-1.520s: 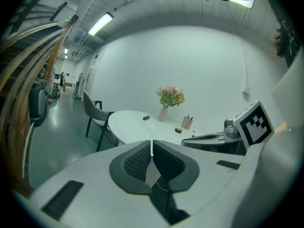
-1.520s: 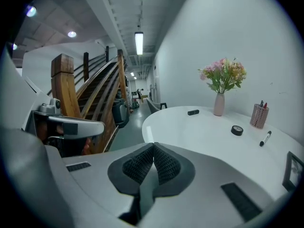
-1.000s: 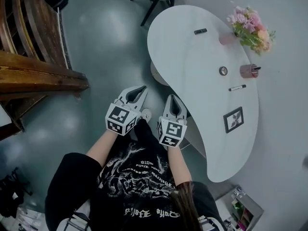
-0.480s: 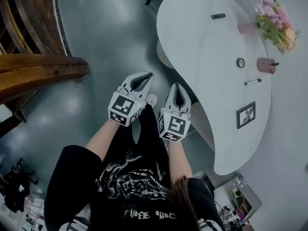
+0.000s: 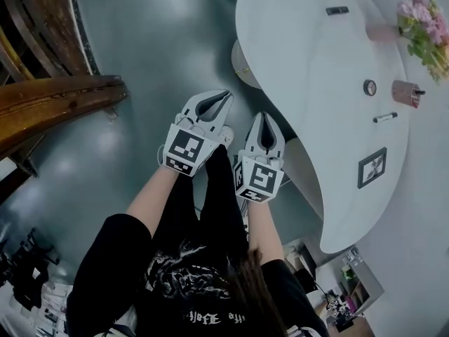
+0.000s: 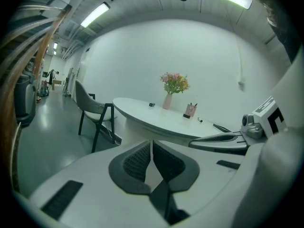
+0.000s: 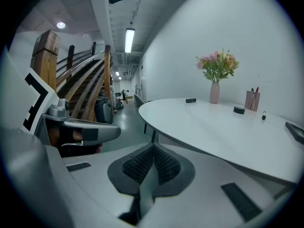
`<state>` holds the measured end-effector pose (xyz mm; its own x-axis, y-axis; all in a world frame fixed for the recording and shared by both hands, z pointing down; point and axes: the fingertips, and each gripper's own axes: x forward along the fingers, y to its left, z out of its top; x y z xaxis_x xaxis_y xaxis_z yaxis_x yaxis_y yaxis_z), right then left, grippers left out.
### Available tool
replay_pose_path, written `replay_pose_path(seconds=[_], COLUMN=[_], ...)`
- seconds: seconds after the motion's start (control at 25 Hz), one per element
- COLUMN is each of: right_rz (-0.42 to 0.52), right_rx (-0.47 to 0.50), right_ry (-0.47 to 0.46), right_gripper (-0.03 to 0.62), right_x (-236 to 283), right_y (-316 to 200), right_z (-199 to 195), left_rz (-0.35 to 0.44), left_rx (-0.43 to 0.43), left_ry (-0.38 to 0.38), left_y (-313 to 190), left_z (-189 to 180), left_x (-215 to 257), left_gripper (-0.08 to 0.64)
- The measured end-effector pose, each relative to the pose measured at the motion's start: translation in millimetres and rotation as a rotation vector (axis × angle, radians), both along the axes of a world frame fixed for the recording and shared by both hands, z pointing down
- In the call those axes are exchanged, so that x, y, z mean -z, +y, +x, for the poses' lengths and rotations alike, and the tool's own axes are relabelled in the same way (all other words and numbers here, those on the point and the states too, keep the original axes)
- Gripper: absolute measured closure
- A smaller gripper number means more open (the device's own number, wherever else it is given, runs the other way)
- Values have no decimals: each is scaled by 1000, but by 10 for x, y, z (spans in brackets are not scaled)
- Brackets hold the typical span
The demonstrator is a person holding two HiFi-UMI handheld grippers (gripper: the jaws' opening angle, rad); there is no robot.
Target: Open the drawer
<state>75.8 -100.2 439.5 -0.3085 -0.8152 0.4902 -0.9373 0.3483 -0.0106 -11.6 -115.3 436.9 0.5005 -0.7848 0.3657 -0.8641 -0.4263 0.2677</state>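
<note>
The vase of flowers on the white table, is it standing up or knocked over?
Upright. The vase stands on its base on the table, with the flowers rising straight above it.

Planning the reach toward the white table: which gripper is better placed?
Likely the right gripper: it hangs beside the table edge, while the left gripper is farther out over the floor. Both are shut, empty.

A white, bean-shaped table (image 5: 302,62) stood on the glossy grey floor (image 5: 154,55). Along its wall side were a pink vase of flowers (image 5: 384,34), a pen cup (image 5: 405,90) and, just beside the cup, a small round thing (image 5: 370,87). A small dark block (image 5: 337,10) lay near one end, a marker (image 5: 384,118) lay below the cup, and a framed picture (image 5: 372,168) was towards the other end.
</note>
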Motion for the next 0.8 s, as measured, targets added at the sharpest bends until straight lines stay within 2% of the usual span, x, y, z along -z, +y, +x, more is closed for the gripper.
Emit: replay_pose_path(seconds=[0.36,0.56,0.8], right_rz=[11,49,69], right_rx=[-63,-110,-138], right_ry=[-8,-42,-31], right_gripper=[568,568,568], right_x=[-415,-603,-833], right_y=[-113,-201,-211], right_z=[-63,-114,-99], left_rz=[-3,2,10], left_rx=[-43,-78,-116], left_ry=[4,10,6], left_y=[-153,-214,-335], left_z=[50,79,144], left_x=[-492,-756,-1014], left_gripper=[529,528,528])
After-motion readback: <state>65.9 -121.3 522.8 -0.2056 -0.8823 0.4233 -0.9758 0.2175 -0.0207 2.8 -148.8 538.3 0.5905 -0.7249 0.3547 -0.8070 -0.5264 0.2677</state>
